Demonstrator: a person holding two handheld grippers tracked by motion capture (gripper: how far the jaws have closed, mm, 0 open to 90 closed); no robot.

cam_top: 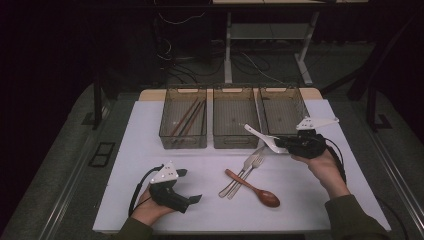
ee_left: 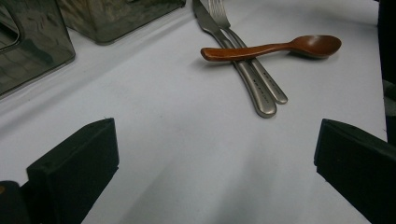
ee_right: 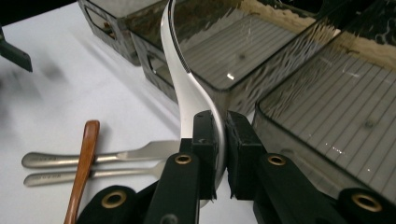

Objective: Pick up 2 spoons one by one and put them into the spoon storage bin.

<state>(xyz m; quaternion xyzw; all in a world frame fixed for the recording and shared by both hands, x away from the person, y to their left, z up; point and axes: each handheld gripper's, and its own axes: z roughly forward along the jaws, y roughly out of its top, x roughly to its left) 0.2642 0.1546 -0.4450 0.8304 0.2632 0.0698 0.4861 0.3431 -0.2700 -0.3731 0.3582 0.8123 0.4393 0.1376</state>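
My right gripper (cam_top: 281,143) is shut on a white spoon (cam_top: 260,135), held just in front of the middle bin (cam_top: 235,119) and the right bin (cam_top: 283,109). In the right gripper view the white spoon (ee_right: 187,79) curves up from between the pads (ee_right: 205,135), its handle over the bins. A wooden spoon (cam_top: 252,188) lies across a metal knife and fork (cam_top: 244,171) at the table's middle. My left gripper (cam_top: 190,186) rests open at the front left, nothing between its jaws. Its view shows the wooden spoon (ee_left: 275,48) on the knife and fork (ee_left: 254,77).
Three clear bins stand in a row at the back of the white table (cam_top: 150,165). The left bin (cam_top: 184,117) holds chopsticks (cam_top: 189,117). Beyond the table are desk legs and cables on the floor.
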